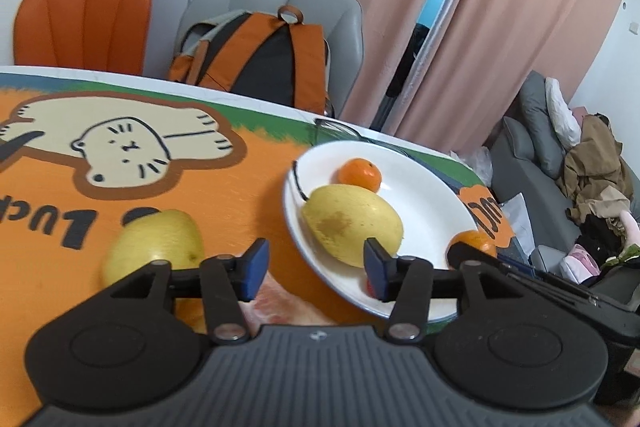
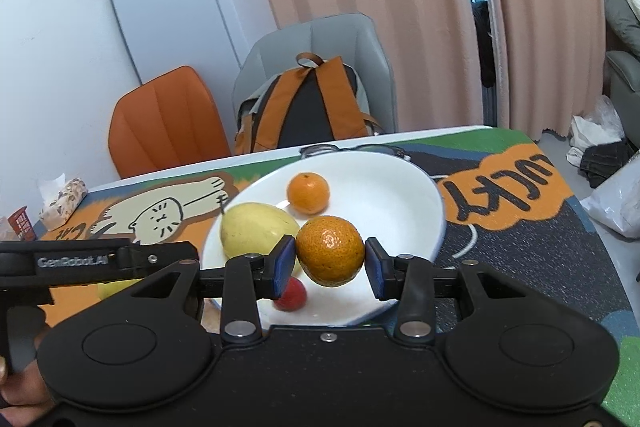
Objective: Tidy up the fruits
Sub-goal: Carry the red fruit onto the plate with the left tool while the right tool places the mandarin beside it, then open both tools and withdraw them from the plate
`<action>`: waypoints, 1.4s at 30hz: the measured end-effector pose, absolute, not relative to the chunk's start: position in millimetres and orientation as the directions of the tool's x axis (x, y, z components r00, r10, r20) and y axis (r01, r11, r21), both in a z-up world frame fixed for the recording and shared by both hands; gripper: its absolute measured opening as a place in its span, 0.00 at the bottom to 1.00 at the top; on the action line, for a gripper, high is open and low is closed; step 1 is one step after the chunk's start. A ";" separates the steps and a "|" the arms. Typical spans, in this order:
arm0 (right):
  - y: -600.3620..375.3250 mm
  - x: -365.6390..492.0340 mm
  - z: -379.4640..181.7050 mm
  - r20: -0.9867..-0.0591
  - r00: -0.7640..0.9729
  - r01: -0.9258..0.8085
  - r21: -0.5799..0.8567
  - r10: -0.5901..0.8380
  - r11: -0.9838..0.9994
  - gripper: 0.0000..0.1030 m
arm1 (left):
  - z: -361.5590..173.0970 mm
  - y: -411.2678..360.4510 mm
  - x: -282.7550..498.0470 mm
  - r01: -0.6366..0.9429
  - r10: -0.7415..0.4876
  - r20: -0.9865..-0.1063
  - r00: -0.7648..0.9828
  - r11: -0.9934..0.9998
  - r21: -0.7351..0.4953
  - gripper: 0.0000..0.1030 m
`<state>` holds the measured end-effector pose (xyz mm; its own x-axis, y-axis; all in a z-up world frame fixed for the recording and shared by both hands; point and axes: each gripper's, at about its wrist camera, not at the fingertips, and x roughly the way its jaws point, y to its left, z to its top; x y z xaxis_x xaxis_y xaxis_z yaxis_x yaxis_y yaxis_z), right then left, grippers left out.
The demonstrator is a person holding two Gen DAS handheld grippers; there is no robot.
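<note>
A white plate (image 1: pixel 424 195) (image 2: pixel 392 195) on the cartoon mat holds a yellow pear (image 1: pixel 352 223) (image 2: pixel 256 231), a small orange (image 1: pixel 360 173) (image 2: pixel 308 193) and a small red fruit (image 2: pixel 291 294). My right gripper (image 2: pixel 330 265) hangs over the plate's near part, shut on a larger orange (image 2: pixel 330 251) (image 1: pixel 474 241), with both blue pads against its sides. Over the plate's left rim my left gripper (image 1: pixel 316 269) is open, nothing between its pads. A second yellow pear (image 1: pixel 154 247) lies on the mat, left of the left gripper.
Eyeglasses (image 2: pixel 352 149) lie just beyond the plate. Behind the table's far edge stand a grey chair with an orange backpack (image 1: pixel 264 63) and an orange chair (image 1: pixel 84 11). A tissue pack (image 2: pixel 64 201) and a red basket (image 2: pixel 22 223) sit far left.
</note>
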<state>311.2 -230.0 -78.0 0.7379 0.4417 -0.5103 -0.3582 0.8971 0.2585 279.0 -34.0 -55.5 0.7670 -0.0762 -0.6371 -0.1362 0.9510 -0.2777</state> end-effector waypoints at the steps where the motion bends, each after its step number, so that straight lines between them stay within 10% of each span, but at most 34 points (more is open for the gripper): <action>1: -228.5 309.7 -76.8 -0.510 0.743 -0.358 0.245 0.433 0.901 0.54 | -54.2 -31.2 276.5 -0.146 -0.066 -0.639 0.767 0.950 -0.274 0.58; 12: -226.3 287.5 -77.3 -0.526 0.721 -0.347 0.289 0.451 0.892 0.55 | -52.6 4.5 244.1 -0.243 0.019 -0.646 0.763 0.935 -0.260 0.88; 42: -203.8 216.8 -57.9 -0.533 0.698 -0.392 0.274 0.478 0.878 0.94 | -41.9 47.3 164.7 -0.306 0.045 -0.643 0.764 0.904 -0.300 0.90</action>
